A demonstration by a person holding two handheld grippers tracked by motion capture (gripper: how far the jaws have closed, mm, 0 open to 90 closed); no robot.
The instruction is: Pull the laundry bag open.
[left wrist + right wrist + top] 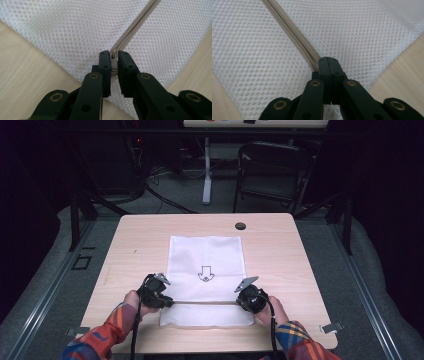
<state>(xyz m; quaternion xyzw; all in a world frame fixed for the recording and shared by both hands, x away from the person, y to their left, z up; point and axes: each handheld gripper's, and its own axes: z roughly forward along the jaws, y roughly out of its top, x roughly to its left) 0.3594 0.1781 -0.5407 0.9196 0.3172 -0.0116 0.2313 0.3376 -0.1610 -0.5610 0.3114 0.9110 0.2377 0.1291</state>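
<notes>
Both grippers sit at the near end of a white mesh bag (206,265) lying flat mid-desk (130,245). Left gripper (113,63) pinches the zipper pull (114,67); right gripper (328,65) is clamped tight on the zipper's (294,35) other end.

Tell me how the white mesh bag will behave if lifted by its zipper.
The mesh bag lies flat and thin, so it will probably droop limply. Its open weave suggests little weight. Its zipper looks like the firmest part to hold.
</notes>
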